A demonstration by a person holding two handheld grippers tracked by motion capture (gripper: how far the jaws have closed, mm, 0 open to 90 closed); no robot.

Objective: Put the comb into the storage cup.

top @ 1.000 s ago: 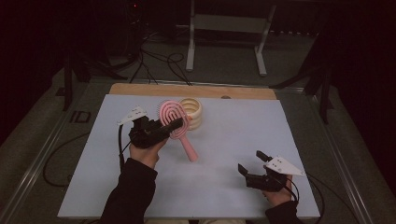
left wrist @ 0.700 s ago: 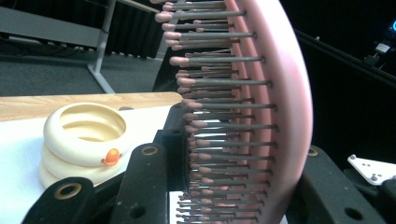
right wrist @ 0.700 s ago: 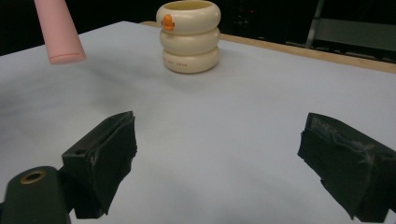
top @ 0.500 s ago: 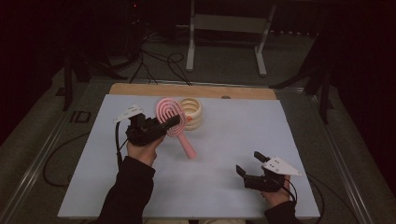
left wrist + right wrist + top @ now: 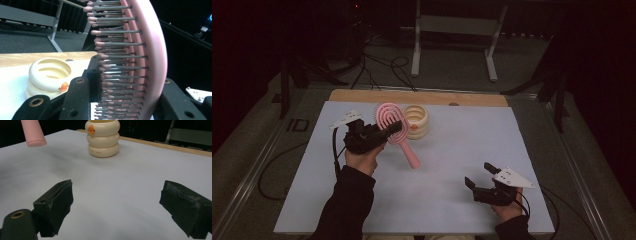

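Observation:
A pink hairbrush point(image 5: 408, 152) hangs tilted over the white mat, with its round head up and its handle sloping down to the right. My left gripper point(image 5: 393, 129) is shut on the brush head; in the left gripper view the bristled head point(image 5: 150, 50) stands between the two black jaws point(image 5: 125, 100). Just right of the brush head stands a cream ringed pot point(image 5: 417, 121) with an orange dot point(image 5: 64, 86). Near the front right my right gripper point(image 5: 478, 174) rests low, open, with nothing between its jaws point(image 5: 116, 195). Its view shows the pot point(image 5: 102, 138) and the handle tip point(image 5: 32, 132).
The white mat point(image 5: 462, 140) covers the table, with a wooden strip point(image 5: 422, 97) along the far edge. Behind the table, a metal stand point(image 5: 452, 45) and cables point(image 5: 382, 65) sit on the dark floor. Open mat lies between the two grippers.
My left gripper has drifted slightly left with the brush still in it. The right gripper has stayed put.

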